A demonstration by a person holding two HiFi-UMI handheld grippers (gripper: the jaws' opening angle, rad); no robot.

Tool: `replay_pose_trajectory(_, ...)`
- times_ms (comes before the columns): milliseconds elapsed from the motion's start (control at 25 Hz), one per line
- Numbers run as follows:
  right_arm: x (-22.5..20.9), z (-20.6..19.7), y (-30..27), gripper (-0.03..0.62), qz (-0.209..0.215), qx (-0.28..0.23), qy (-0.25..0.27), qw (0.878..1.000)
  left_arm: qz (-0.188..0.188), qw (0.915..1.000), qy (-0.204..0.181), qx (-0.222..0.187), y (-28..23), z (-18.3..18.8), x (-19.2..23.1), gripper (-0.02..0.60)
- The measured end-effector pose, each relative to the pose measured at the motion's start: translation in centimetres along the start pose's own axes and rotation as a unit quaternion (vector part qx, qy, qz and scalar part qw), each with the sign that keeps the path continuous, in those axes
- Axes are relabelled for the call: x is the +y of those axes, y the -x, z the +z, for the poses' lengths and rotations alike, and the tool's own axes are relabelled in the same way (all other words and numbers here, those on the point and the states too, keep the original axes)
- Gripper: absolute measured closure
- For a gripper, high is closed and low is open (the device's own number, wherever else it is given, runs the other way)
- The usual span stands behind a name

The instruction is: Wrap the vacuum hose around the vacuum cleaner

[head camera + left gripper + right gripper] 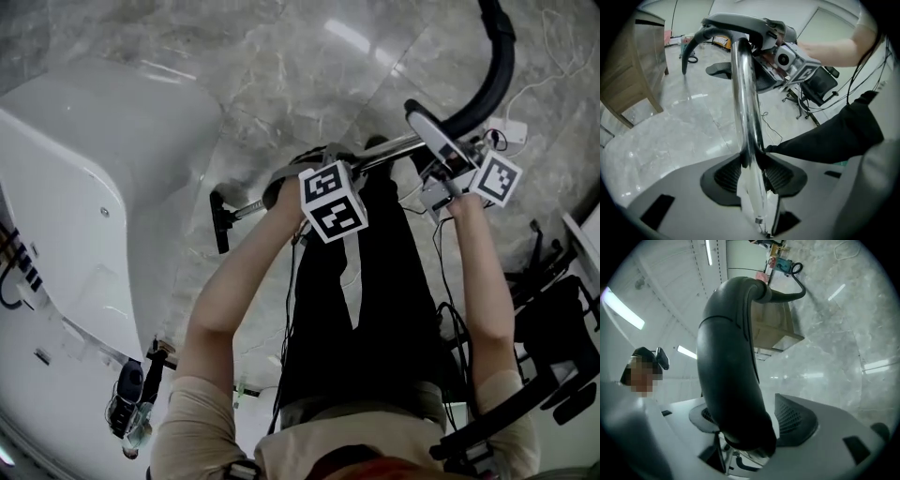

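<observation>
Two holds logged. Left gripper (751, 160): fingers clenched on the chrome wand (743, 93), which is rigid and slick and may twist. Right gripper (750, 422): fingers released around the thick black handle bend (726, 357), one side clear of it. Vacuum hose (494, 80) arcs over the floor (281, 56) at upper right. It is probably light and springy, best taken near the handle. No container in play.

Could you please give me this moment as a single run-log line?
left gripper: shut on metal tube | right gripper: open, dark handle between fingers | hose: curves away from handle, out of frame
</observation>
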State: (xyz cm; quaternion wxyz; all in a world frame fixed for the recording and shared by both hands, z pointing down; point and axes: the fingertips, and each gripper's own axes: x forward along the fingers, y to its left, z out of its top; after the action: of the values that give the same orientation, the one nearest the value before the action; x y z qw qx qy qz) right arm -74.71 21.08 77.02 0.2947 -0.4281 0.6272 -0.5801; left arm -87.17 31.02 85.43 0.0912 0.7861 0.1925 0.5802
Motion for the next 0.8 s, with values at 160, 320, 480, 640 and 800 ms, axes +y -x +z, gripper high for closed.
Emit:
replay_pose_trajectory(160, 2.7, 0.8, -0.9, 0.451, -0.045, 0.032, 0.095, 0.994, 0.025, 0.9994, -0.004, -0.023, 3.0, 1.3, 0.5, 0.420)
replay_pose_trajectory(320, 6.1, 2.0, -2.1, 0.473, -0.075, 0.033, 0.145, 0.986, 0.025, 0.9981, 0.010, -0.055, 6.2, 2.3, 0.8, 0.420)
replay_pose_trajectory(480, 9.7, 4.6, -3.6, 0.474, -0.081, 0.017, 0.191, 0.978, 0.045, 0.9954, 0.004, -0.085, 9.5, 4.0, 2.3, 0.420)
replay_pose_trajectory(640, 14.1, 6.8, -4.2, 0.477, -0.084, 0.001, 0.224, 0.971, 0.084, 0.9891, -0.012, -0.120, 13.0, 6.2, 2.9, 0.420)
replay_pose_trajectory(800, 19.0, 9.0, -3.5, 0.477, -0.103, -0.012, 0.264, 0.959, 0.121, 0.9812, -0.041, -0.145, 16.8, 9.2, 2.9, 0.419)
